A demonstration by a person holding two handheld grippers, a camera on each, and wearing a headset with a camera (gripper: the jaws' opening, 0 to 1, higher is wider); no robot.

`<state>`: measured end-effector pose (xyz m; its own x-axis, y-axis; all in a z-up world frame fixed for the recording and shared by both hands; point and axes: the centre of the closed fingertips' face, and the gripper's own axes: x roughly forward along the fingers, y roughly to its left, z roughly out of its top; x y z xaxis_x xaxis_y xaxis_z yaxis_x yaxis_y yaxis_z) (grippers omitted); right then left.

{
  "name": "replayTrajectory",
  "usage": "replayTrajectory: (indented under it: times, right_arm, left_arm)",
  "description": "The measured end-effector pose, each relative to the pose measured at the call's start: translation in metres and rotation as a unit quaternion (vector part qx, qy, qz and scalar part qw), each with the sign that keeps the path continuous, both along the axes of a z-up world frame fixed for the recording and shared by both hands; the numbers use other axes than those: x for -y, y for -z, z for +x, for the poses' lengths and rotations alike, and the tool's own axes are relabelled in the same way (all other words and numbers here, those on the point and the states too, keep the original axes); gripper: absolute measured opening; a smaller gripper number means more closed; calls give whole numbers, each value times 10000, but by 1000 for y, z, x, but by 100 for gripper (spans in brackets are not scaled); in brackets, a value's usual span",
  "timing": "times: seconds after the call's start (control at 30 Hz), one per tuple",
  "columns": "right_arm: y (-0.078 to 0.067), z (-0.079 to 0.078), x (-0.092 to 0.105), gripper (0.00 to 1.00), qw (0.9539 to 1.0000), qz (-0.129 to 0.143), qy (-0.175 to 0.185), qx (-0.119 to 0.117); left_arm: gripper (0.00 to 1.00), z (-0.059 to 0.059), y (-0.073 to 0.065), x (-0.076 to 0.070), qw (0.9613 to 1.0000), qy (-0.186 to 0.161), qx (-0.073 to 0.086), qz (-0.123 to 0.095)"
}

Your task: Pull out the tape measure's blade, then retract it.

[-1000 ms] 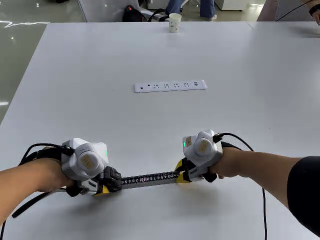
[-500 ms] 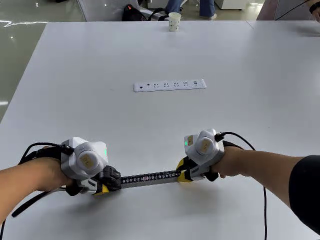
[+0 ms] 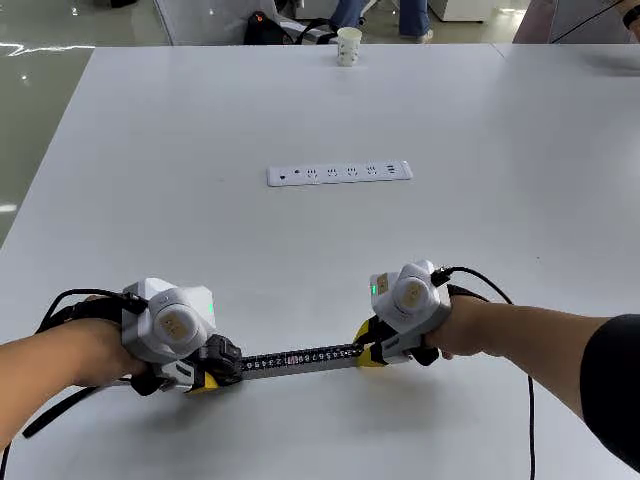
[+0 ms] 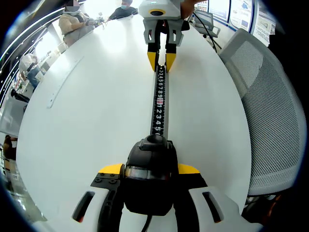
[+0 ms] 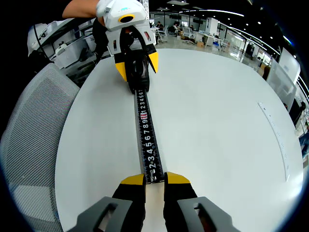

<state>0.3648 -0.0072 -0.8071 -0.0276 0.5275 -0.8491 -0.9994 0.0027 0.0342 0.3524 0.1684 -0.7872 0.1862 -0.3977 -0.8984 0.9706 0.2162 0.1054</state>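
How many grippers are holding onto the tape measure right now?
2. The left gripper clamps the tape measure case at the near left; the right gripper pinches the tip of the pulled-out blade at the near right.

Black tape measure (image 4: 148, 181) at the near edge of the table (image 3: 300, 100), numbered blade (image 4: 158, 101) extended straight
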Motion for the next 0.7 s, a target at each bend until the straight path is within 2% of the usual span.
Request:
replayTrajectory:
  times: [0.7]
  right_arm:
    - [0,1,8,10,10000,-26,50,-2]
  left_arm:
    - [34,0,-1,0,10000,-6,-3,1]
